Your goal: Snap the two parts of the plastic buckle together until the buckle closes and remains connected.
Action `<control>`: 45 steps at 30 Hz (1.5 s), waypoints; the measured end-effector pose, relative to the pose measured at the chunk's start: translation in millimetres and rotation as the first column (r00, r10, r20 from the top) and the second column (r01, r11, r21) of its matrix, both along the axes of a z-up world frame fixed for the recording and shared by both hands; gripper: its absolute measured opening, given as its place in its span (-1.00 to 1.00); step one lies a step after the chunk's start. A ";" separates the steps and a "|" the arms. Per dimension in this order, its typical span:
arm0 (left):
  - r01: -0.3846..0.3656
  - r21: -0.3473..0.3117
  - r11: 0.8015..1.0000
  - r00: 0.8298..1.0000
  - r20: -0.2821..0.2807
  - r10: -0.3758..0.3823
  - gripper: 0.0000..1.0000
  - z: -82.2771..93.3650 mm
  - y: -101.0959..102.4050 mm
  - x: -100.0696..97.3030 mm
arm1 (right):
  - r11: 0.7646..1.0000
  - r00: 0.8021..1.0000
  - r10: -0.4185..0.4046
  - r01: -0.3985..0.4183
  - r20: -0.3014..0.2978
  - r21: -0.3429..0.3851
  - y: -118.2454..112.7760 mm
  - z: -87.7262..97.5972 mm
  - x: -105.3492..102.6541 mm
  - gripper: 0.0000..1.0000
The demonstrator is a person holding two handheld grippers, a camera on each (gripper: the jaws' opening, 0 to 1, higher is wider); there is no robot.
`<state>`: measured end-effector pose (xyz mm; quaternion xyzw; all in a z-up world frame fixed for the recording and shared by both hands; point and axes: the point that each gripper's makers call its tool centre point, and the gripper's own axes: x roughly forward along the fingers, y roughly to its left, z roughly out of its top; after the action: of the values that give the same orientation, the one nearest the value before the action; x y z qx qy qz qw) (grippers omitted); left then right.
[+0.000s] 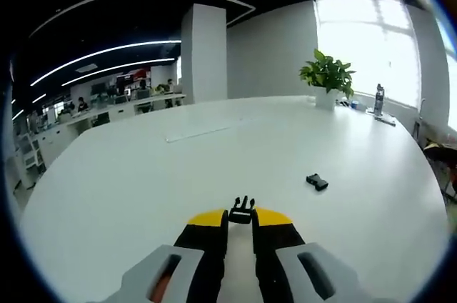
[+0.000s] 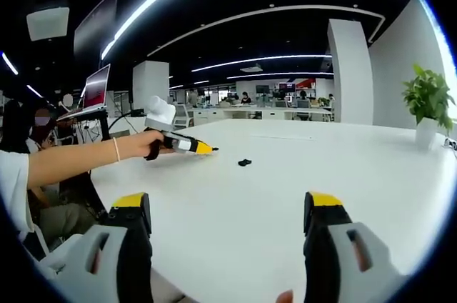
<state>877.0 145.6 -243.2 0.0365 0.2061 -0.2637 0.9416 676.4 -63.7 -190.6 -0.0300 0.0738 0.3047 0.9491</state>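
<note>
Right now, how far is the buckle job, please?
Done: the left gripper is shut on the pronged buckle part, lifted above the white table. In hand: nothing else; the right gripper is open and empty. Left: the socket part lies alone on the table, so grasping it and snapping both together remains.

The left gripper (image 1: 240,219) is closed on the pronged buckle part (image 1: 241,211), held above the white table (image 1: 143,167). The buckle socket part (image 1: 317,182) lies apart on the table. A potted plant (image 1: 328,78) stands near the far edge.
</note>
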 end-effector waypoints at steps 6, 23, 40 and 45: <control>0.037 0.019 0.999 0.999 -0.001 -0.037 -0.75 -2.8 -8.3 -6.7 | 1.000 1.000 0.010 -0.010 0.003 -0.006 3.5 1.3 -0.3 0.78; 0.179 0.058 0.982 0.983 0.019 -0.181 -0.75 -2.5 -45.2 -32.9 | 1.000 1.000 0.004 -0.004 0.001 -0.002 0.0 0.4 0.7 0.78; 0.293 0.035 0.956 0.956 0.013 -0.293 -0.75 -4.8 -64.5 -51.9 | 1.000 1.000 0.002 -0.002 -0.007 -0.001 -2.3 -2.2 2.0 0.78; 0.338 0.063 0.939 0.941 0.014 -0.339 -0.75 -6.0 -67.8 -58.2 | 1.000 1.000 0.004 -0.004 -0.012 -0.002 -1.7 -3.5 2.6 0.77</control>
<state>818.7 77.8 -249.1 0.1027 0.1929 -0.4149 0.8832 679.0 -65.5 -194.1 -0.0292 0.0795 0.3067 0.9480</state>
